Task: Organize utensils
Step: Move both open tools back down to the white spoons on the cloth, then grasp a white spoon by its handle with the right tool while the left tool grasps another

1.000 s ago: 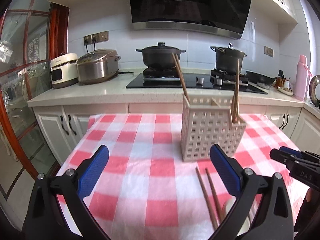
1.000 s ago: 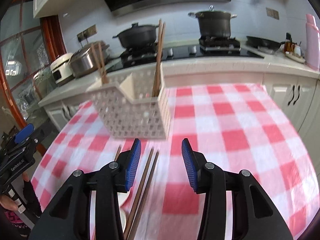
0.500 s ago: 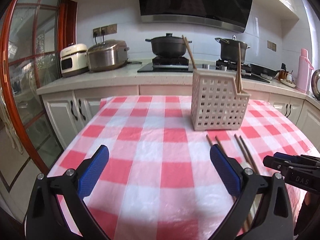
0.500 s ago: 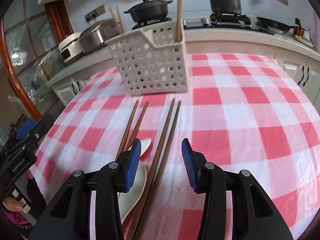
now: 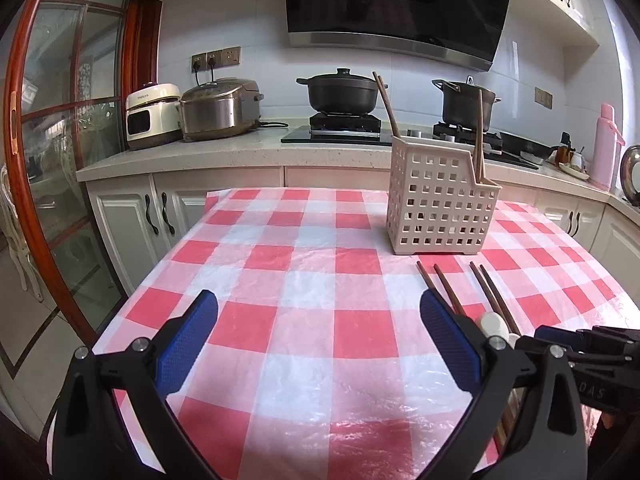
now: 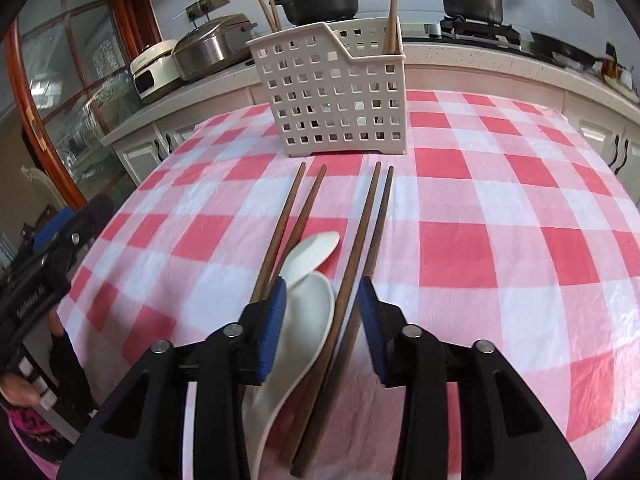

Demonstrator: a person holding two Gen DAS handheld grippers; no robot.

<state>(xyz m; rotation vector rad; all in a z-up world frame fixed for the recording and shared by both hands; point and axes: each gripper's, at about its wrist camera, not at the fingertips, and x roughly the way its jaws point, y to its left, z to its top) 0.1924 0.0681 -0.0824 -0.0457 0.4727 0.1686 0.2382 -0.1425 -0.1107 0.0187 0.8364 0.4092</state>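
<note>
Two pairs of chopsticks lie side by side on the checked worktop (image 6: 500,208), tips toward the perforated caddy (image 6: 336,92), which already holds further chopsticks upright in its compartments. The right pair of chopsticks (image 6: 362,236) runs back between the jaws of the right gripper (image 6: 322,312); the left pair of chopsticks (image 6: 288,216) passes just outside its left pad. A white spoon (image 6: 308,280) lies between the pairs, its bowl also inside the jaws. These jaws have just been closing and stand narrowed but apart, pressing on nothing yet; the pose suggests a pinch on the right pair, though the spoon may be caught too. The left gripper (image 5: 320,344) hovers wide and empty over bare cloth, left of the utensils, probably kept clear. Whether the spoon touches the chopsticks is hard to tell.
</note>
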